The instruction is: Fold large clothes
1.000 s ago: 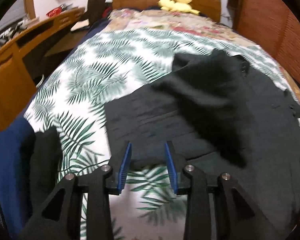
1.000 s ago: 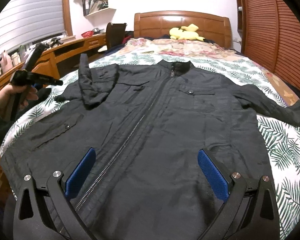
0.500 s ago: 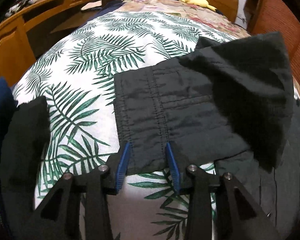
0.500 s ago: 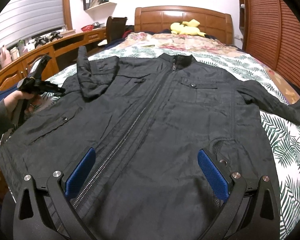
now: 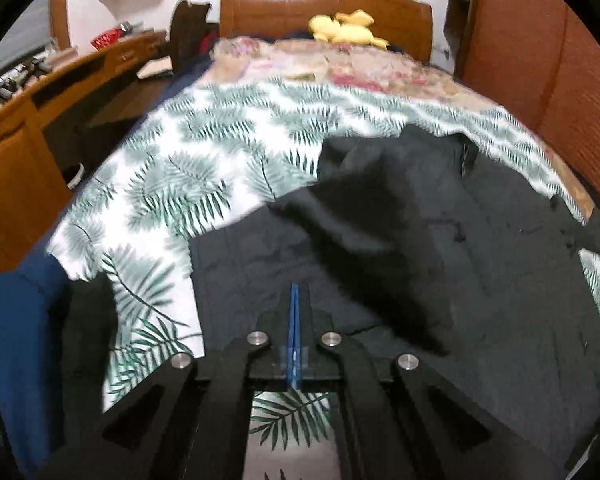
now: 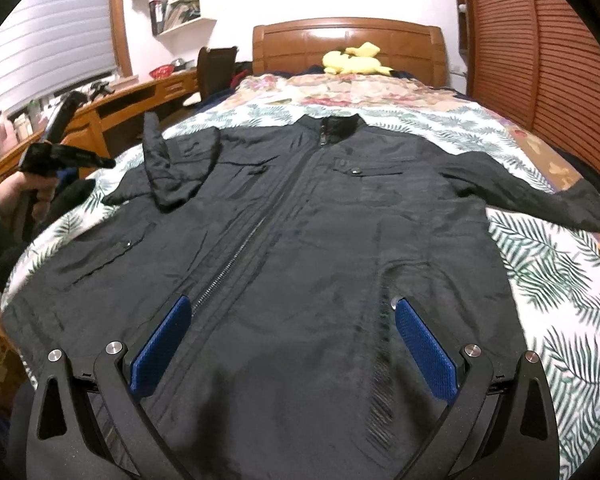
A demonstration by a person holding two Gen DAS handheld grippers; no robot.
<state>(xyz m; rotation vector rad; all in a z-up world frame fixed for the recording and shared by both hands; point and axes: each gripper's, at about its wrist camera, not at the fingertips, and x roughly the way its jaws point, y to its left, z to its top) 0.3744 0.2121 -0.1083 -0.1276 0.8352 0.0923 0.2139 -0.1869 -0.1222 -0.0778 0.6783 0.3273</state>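
The left gripper and right gripper are matte black frames with triangular cut-outs, silver screw heads and ribbed blue pads. At the frame's left edge, a bare-skinned hand shows a grey sleeve.

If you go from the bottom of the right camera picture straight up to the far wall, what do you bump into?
Right gripper with blue pads, open → black zip-up jacket → white bedspread with green palm leaves → flowery quilt → yellow plush toy → brown wooden headboard.
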